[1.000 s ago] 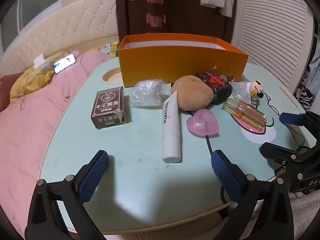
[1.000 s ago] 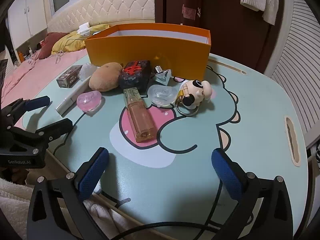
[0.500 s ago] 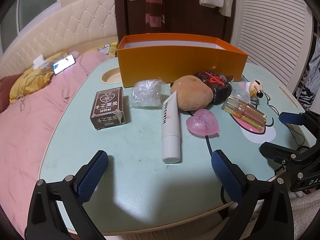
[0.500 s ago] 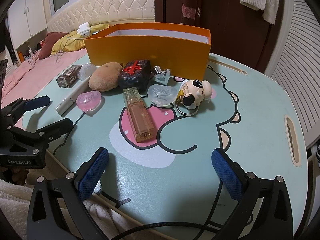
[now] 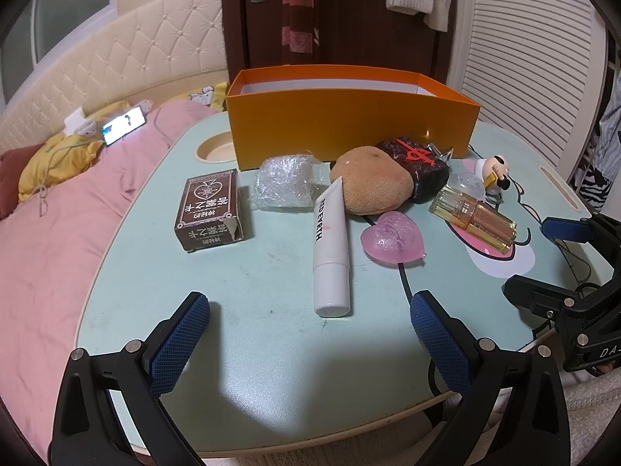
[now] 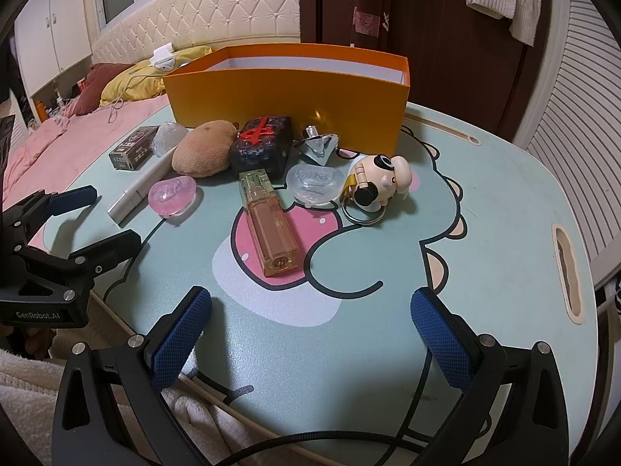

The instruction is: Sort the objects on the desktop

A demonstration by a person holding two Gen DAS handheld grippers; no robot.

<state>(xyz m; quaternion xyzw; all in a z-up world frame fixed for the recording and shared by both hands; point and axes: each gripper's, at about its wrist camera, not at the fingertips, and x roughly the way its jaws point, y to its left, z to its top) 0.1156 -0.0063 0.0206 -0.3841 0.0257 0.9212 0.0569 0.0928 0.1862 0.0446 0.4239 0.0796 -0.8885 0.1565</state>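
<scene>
Evidently nothing gripped yet: left gripper and right gripper both spread wide, hovering at the near edge of the lap table. Clutter bunched just in front of the orange box, none visibly inside. Risk: white tube, marked "RED EARTH", rolling off if nudged; glass perfume bottle slipping from the pads. "GenRobot.AI" legible on the left gripper's body.
</scene>
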